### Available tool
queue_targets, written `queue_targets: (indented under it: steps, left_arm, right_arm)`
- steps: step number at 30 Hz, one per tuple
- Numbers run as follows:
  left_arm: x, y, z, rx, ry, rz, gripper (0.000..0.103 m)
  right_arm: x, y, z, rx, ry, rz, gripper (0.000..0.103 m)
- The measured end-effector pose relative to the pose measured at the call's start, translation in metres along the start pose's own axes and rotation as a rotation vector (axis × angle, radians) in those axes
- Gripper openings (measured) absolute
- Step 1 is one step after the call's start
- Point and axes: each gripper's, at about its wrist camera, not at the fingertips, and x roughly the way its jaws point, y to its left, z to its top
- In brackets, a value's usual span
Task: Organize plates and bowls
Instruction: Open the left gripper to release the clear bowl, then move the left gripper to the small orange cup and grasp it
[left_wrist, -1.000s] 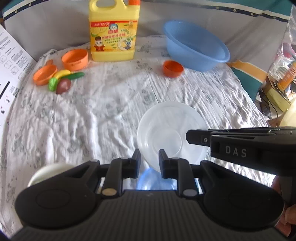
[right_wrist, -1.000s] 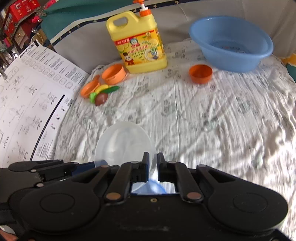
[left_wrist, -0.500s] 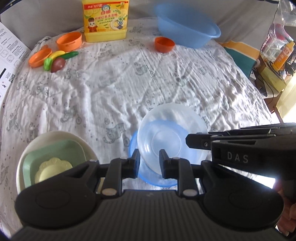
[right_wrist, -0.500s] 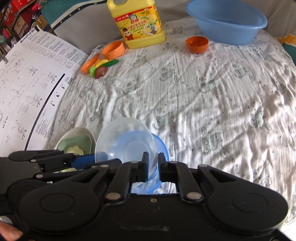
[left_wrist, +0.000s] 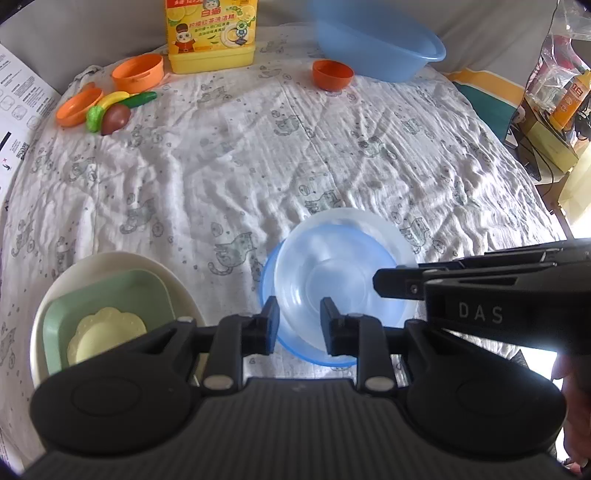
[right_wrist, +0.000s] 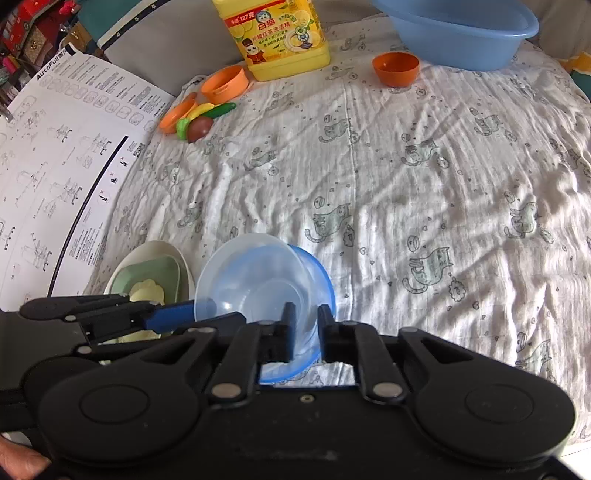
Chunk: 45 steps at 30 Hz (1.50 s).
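Printed sheet (right_wrist: 55, 155) spreads wide only beside right claw (right_wrist: 303, 328).

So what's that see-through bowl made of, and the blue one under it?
The clear bowl looks like thin plastic, slightly frosted: the blue shows through it and its rim seems thin. The blue bowl beneath looks like glossy, translucent plastic, with light glowing through its wall. Glass can't be fully ruled out for the clear one.
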Motion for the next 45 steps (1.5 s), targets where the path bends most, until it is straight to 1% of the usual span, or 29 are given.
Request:
queue_targets:
  steps: [1, 2, 3, 4, 5, 6, 7, 8, 10, 11, 12, 16, 20, 27, 34, 45]
  left_arm:
    - [-0.001, 0.0, 0.0, 0.002, -0.006, 0.004, 0.027]
    - [-0.004, 0.001, 0.0, 0.002, -0.015, 0.016, 0.035]
    - [-0.006, 0.002, 0.0, 0.002, -0.027, 0.036, 0.04]
    - [-0.009, 0.003, 0.001, -0.001, -0.039, 0.053, 0.055]
    - [-0.013, 0.005, 0.001, -0.005, -0.052, 0.06, 0.074]
    - [-0.017, 0.007, 0.0, -0.012, -0.07, 0.056, 0.081]
    - [-0.022, 0.009, 0.0, -0.019, -0.088, 0.052, 0.091]
    - [-0.026, 0.011, -0.001, -0.024, -0.103, 0.052, 0.097]
    - [-0.031, 0.014, -0.001, -0.033, -0.125, 0.062, 0.103]
    - [-0.032, 0.015, -0.001, -0.041, -0.128, 0.064, 0.103]
    - [-0.033, 0.018, 0.0, -0.053, -0.125, 0.061, 0.103]
    - [-0.032, 0.028, 0.002, -0.102, -0.116, 0.046, 0.103]
    - [-0.032, 0.03, 0.008, -0.106, -0.118, 0.048, 0.103]
    - [-0.031, 0.023, 0.027, -0.066, -0.134, 0.05, 0.103]
    - [-0.026, 0.016, 0.053, -0.025, -0.157, 0.06, 0.103]
    - [-0.007, 0.009, 0.107, 0.018, -0.207, 0.063, 0.103]
  right_arm:
    - [-0.001, 0.0, 0.0, 0.0, -0.003, -0.002, 0.017]
    - [-0.002, 0.0, 0.001, 0.0, -0.009, -0.007, 0.019]
    - [-0.004, -0.001, 0.002, 0.001, -0.017, -0.013, 0.022]
    - [-0.006, -0.003, 0.002, 0.003, -0.027, -0.018, 0.028]
    - [-0.009, -0.005, 0.003, 0.011, -0.036, -0.015, 0.036]
    - [-0.012, -0.006, 0.004, 0.019, -0.046, -0.008, 0.063]
    - [-0.015, -0.008, 0.004, 0.024, -0.062, -0.008, 0.084]
    - [-0.019, -0.008, 0.004, 0.019, -0.083, -0.014, 0.089]
    - [-0.022, -0.008, 0.004, 0.007, -0.099, -0.031, 0.093]
    - [-0.022, -0.009, 0.005, 0.01, -0.098, -0.034, 0.096]
    - [-0.023, -0.011, 0.006, 0.018, -0.098, -0.034, 0.101]
    - [-0.023, -0.017, 0.007, 0.049, -0.104, -0.038, 0.103]
    - [-0.023, -0.022, 0.01, 0.067, -0.109, -0.046, 0.103]
    - [-0.026, -0.035, 0.018, 0.1, -0.134, -0.062, 0.103]
    - [-0.032, -0.052, 0.029, 0.131, -0.166, -0.078, 0.103]
    - [-0.032, -0.075, 0.067, 0.152, -0.224, -0.109, 0.103]
